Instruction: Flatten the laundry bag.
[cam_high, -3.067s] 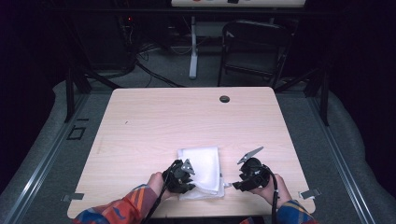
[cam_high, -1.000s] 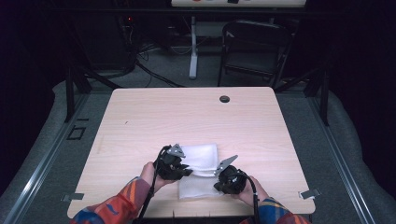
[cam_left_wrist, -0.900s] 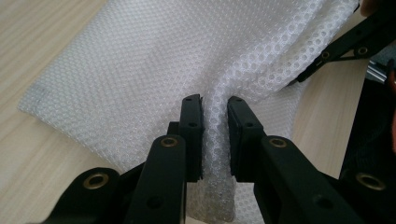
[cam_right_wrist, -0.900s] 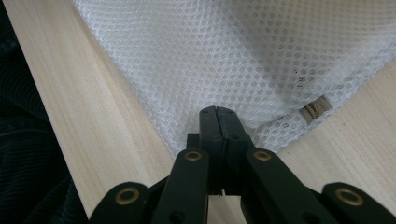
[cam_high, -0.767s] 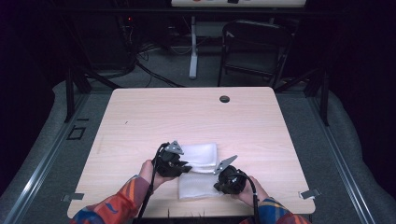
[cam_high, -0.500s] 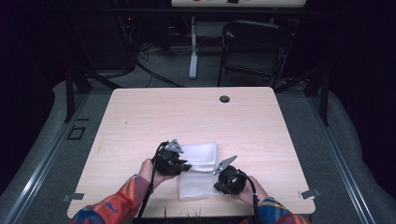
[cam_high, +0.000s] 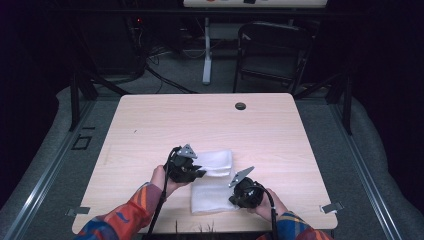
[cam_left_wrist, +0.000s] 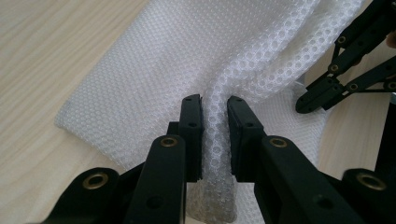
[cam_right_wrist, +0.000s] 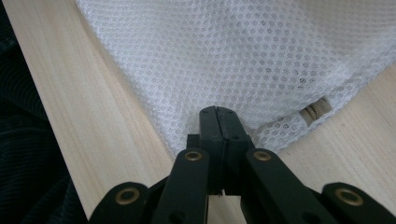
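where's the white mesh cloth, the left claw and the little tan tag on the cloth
white mesh cloth (cam_high: 216, 162), high view, on its folded upper part.
left claw (cam_left_wrist: 215, 109), left gripper view, midway between its tips, pinching a ridge of the cloth.
tan tag (cam_right_wrist: 315, 108), right gripper view, on the tag at the cloth's hem.

The white honeycomb-mesh fabric bag (cam_high: 212, 180) carries a small tan ribbed tag (cam_right_wrist: 315, 108). Both hand-held black metal tools (cam_left_wrist: 215, 122) (cam_right_wrist: 217, 122) show brass-coloured rivets. The pale wood-grain desk (cam_high: 165, 125) has a dark round grommet (cam_high: 240, 106). Sleeves (cam_high: 127, 212) are orange-and-blue patterned.

Orange-and-blue patterned sleeves (cam_high: 131, 209), black gripper (cam_left_wrist: 214, 140) jaws with brass rivets, grey triangular plates (cam_high: 241, 175), black cables (cam_high: 158, 215)
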